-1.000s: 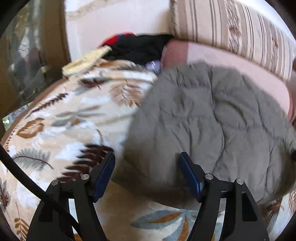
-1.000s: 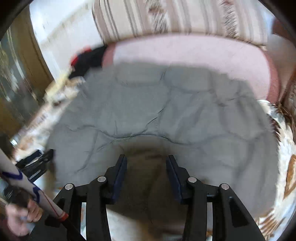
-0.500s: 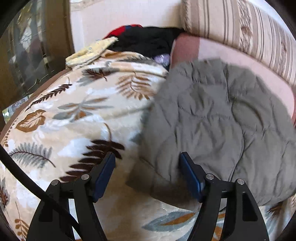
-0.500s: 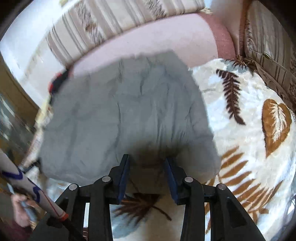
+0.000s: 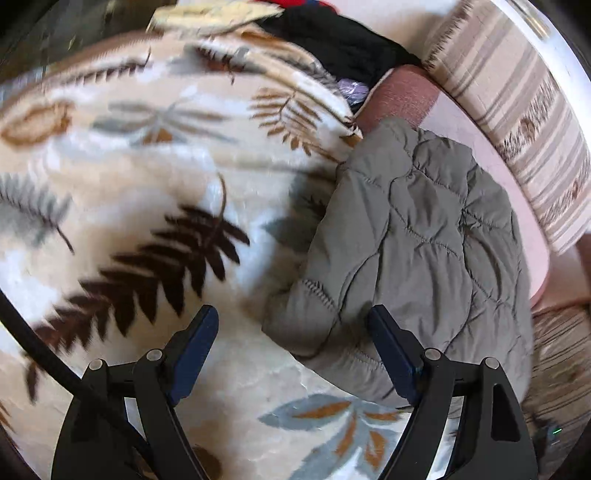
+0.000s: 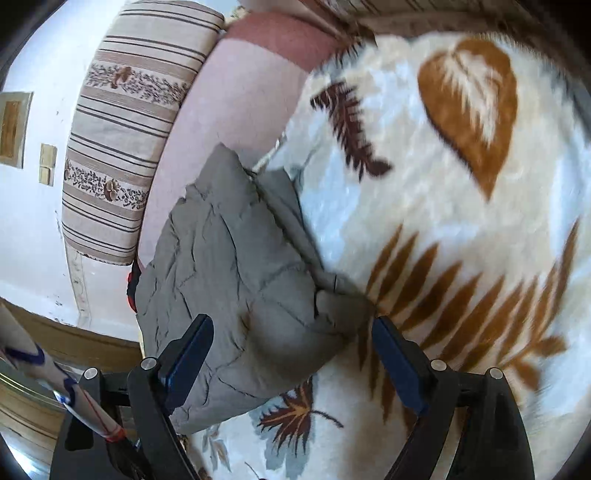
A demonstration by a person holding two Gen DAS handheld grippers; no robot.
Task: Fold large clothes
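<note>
A grey quilted jacket (image 5: 424, 236) lies folded into a thick bundle on a leaf-patterned blanket (image 5: 147, 184). In the left wrist view, my left gripper (image 5: 291, 314) hangs over the jacket's near left corner. Its jaws are opening, with the corner between the fingertips and no pad pressing on it. In the right wrist view the jacket (image 6: 236, 266) sits left of centre on the blanket (image 6: 461, 221). My right gripper (image 6: 291, 321) stands over its near right corner, jaws opening wide, with the fabric loose between them.
A striped cushion (image 5: 517, 110) and a pink cushion (image 5: 402, 96) lie behind the jacket. Black and red clothes (image 5: 343, 44) and a yellow cloth (image 5: 210, 16) are piled at the far end. A person's white sleeve (image 6: 44, 373) shows at lower left.
The right gripper rolled, swung right and opened wide, letting go of the grey fabric it had between its fingers. The left gripper slid left and widened. The jacket now lies as a narrower folded bundle.
</note>
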